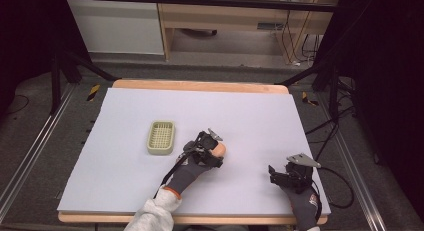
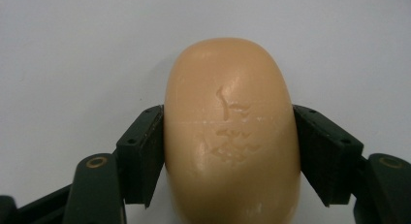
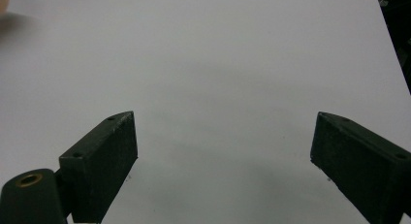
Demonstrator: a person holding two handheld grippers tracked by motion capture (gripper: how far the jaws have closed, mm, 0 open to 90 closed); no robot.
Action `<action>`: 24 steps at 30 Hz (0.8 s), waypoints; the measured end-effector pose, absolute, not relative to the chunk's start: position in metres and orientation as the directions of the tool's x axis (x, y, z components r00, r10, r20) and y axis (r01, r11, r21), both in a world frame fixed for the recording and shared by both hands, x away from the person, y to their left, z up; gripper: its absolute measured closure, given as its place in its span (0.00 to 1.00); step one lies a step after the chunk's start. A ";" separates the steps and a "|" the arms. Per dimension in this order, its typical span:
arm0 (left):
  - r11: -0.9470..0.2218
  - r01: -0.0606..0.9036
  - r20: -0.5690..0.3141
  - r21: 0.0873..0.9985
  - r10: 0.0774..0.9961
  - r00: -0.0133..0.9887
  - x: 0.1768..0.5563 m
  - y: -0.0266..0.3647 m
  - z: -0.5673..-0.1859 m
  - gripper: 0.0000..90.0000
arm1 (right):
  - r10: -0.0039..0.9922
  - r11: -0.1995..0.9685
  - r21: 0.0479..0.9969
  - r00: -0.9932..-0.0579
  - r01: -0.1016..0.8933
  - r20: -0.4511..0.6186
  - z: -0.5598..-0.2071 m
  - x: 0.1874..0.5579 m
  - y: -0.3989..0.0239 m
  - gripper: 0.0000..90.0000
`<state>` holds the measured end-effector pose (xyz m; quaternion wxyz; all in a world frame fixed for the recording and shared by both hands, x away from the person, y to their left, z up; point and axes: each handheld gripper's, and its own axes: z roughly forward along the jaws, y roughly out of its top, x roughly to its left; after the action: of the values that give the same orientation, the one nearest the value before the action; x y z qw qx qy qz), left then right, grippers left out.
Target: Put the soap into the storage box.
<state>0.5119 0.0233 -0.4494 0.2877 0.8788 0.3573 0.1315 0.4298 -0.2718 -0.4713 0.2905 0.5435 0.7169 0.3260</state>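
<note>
In the high view, a pale grey rectangular mat (image 1: 130, 176) covers a wooden-edged table (image 1: 200, 85). A small pale green plastic basket with a slotted grid floor (image 1: 161, 137) sits left of the mat's centre, with nothing in it. Just to its right, near the middle of the mat, the left gripper (image 1: 214, 150) is held by a hand in a dark grey glove (image 1: 189, 172) with an orange cuff and a light grey sleeve (image 1: 152, 216) behind it. A smooth peach-coloured oval bar of soap (image 1: 218, 150) shows at the gripper's tip, apart from the basket. At the near right of the mat, the right gripper (image 1: 273, 172), topped by a grey three-cornered plate, is held low by another gloved hand (image 1: 305, 201), well apart from the soap.

In the left gripper view, the soap (image 2: 231, 136) stands between the two black jaws, its long axis running away from the camera. Both jaw pads (image 2: 145, 153) press against its sides, so the gripper is closed on the bar. Faint embossed marks show on the soap's upper face; they cannot be read. Grey mat lies behind it.

In the right gripper view, the right gripper (image 3: 223, 156) has its two black jaws spread wide, with nothing between them but bare grey mat (image 3: 223, 64).
</note>
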 end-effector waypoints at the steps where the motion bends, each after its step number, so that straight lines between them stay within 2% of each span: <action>1: -0.578 0.550 0.026 0.603 0.703 0.710 0.511 0.025 -0.448 0.35 | 0.969 0.195 0.784 -0.240 0.589 -0.061 -0.471 0.430 -0.272 0.11; 24: -0.529 0.543 0.019 0.652 0.728 0.686 0.499 0.078 -0.421 0.35 | 0.971 0.192 0.783 -0.232 0.591 -0.063 -0.472 0.430 -0.272 0.11</action>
<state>0.4986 0.0784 -0.4211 0.3159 0.8620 0.3685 0.1461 0.4302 -0.2722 -0.4720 0.2922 0.5464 0.7147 0.3245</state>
